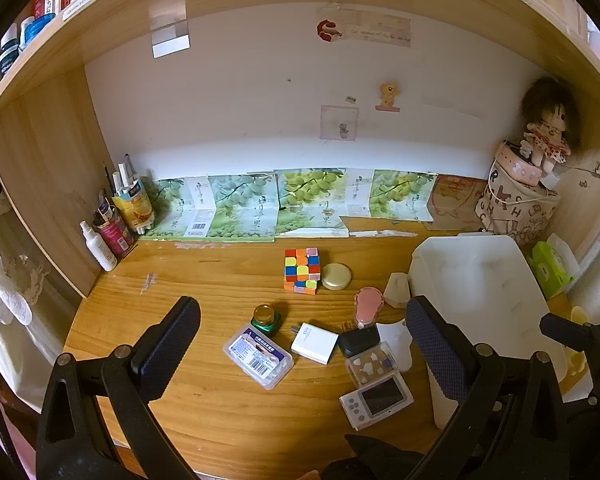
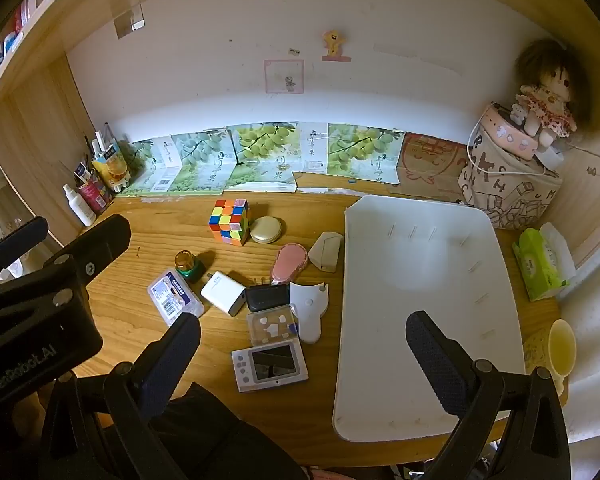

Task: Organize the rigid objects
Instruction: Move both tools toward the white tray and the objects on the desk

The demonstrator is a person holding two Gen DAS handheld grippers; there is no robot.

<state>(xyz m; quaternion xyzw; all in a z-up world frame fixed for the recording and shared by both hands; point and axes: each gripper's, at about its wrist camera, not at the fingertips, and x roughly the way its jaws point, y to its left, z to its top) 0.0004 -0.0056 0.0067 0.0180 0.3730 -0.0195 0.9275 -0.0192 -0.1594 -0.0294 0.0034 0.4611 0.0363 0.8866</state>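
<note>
Small rigid objects lie in a cluster on the wooden desk (image 2: 172, 208): a Rubik's cube (image 2: 229, 221), a gold round tin (image 2: 265, 229), a green jar with amber lid (image 2: 188, 265), a clear barcode case (image 2: 175, 297), a white charger (image 2: 224, 293), a black adapter (image 2: 268, 297), a pink oval item (image 2: 288, 263), a clear box (image 2: 273, 325) and a white device with a screen (image 2: 269, 365). An empty white tray (image 2: 428, 304) lies to their right. My left gripper (image 1: 302, 344) is open above the cluster. My right gripper (image 2: 302, 356) is open, straddling the tray's left edge.
Grape-print cartons (image 2: 260, 156) lean along the back wall. A pen holder and spray bottle (image 2: 78, 205) stand at the back left. A patterned bag with a doll (image 2: 512, 176) sits at the back right, with a green tissue pack (image 2: 540, 264) and a yellow cup (image 2: 562, 346) beside the tray.
</note>
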